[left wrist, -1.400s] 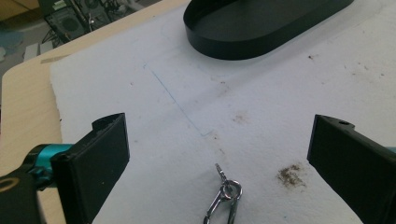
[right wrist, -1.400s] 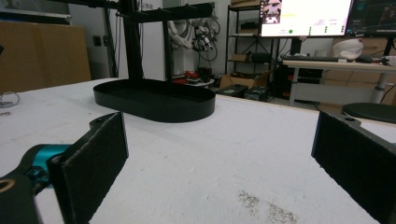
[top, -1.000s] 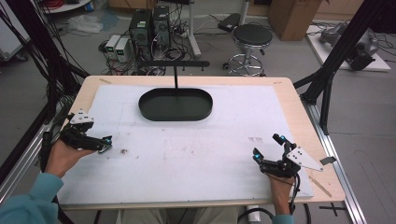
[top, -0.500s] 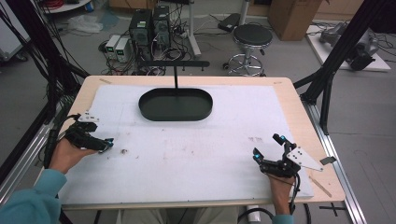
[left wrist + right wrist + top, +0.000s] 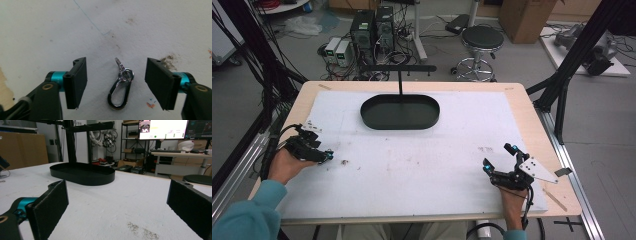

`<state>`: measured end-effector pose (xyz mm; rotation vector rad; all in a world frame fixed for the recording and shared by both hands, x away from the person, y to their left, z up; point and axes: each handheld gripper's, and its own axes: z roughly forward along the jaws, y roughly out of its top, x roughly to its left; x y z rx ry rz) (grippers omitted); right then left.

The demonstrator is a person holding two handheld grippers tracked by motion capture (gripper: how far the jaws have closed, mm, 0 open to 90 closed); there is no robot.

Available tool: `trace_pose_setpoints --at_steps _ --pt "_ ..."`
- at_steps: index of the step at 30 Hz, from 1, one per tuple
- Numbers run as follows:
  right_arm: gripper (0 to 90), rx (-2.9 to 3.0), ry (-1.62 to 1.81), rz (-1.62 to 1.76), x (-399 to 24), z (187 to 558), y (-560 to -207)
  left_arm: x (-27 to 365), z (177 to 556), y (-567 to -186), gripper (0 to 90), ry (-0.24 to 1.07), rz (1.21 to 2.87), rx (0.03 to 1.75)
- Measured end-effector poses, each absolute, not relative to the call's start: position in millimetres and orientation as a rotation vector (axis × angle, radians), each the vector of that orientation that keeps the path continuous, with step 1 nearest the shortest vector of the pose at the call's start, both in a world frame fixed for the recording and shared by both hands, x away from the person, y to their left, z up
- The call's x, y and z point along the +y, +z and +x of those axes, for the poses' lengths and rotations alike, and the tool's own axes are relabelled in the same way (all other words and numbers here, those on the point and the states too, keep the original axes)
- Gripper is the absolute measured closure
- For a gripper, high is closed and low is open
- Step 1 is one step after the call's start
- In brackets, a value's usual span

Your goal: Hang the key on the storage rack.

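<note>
We hold the left hand-held gripper [image 5: 326, 156] low over the white sheet [image 5: 422, 165] at the left side of the tabletop [image 5: 532, 115]. In the left gripper view, a silver carabiner clip [image 5: 120, 86] with a small ring lies flat on the sheet between the two black pads [image 5: 78, 80]; the jaws have just been closing, yet both pads stand clear of the clip, so the grasp is not made. We hold the right hand-held gripper [image 5: 501, 161] near the front right corner, well apart from the clip, its jaws spread wide with nothing between them. A black oval tray [image 5: 400, 112] with an upright T-shaped stand [image 5: 400, 75] sits at the far middle of the sheet.
</note>
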<state>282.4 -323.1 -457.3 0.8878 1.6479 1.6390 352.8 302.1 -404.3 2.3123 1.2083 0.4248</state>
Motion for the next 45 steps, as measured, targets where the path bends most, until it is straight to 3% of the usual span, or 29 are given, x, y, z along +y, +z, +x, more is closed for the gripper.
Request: trace_pose_setpoints --at_steps 8,11,12,24,45 --pt "2.9 1.645 1.640 0.891 -323.1 282.5 -457.4 300.4 355.8 -405.9 53.8 0.379 2.304 1.282" --pt "2.9 1.647 1.639 0.889 -323.2 282.4 -457.4 300.7 356.5 -406.6 54.7 0.377 2.297 1.306" --pt "2.9 1.645 1.639 0.888 -323.2 282.6 -457.4 300.7 356.5 -406.3 59.2 0.372 2.286 1.315" --pt "2.9 1.645 1.640 0.888 -323.2 282.6 -457.4 300.0 357.1 -406.3 74.1 0.338 2.289 1.351" --pt "2.9 1.645 1.640 0.886 -323.4 282.7 -457.5 299.1 356.9 -404.4 84.8 0.342 2.307 1.341"
